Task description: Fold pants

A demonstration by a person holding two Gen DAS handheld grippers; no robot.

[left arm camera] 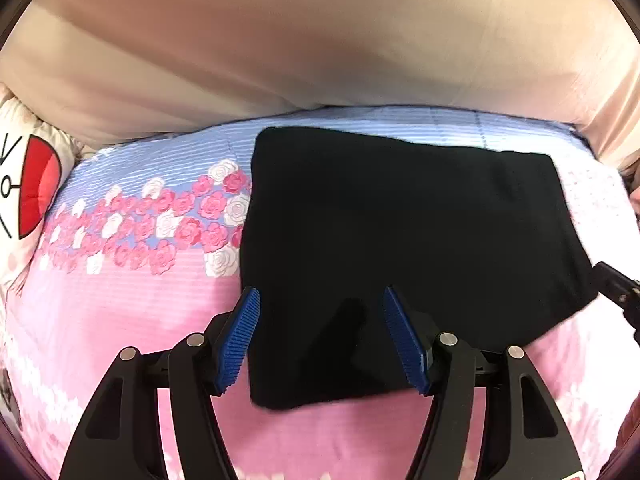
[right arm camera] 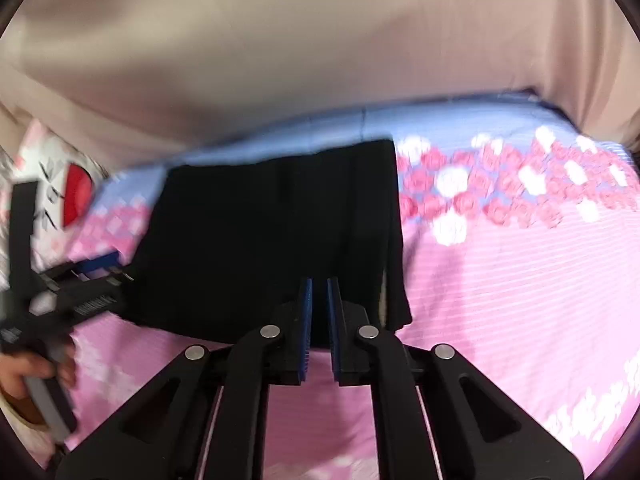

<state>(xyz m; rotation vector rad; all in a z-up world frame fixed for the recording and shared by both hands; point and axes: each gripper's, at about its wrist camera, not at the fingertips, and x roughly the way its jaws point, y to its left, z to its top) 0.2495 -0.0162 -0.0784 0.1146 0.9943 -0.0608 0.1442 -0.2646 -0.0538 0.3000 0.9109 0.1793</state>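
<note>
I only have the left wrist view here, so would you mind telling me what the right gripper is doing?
Observer: The right gripper sits at the near edge of the black pants, its jaws nearly closed; whether cloth is pinched between them I cannot tell.
Operator: Thank you. Is the pants' right-hand edge tidy?
Observer: Not quite; near the right corner the layers part slightly and a pale sliver shows.
Operator: And how does my left gripper look from there?
Observer: The left gripper is by the pants' left edge, blurred, with the person's hand on its handle.
</note>
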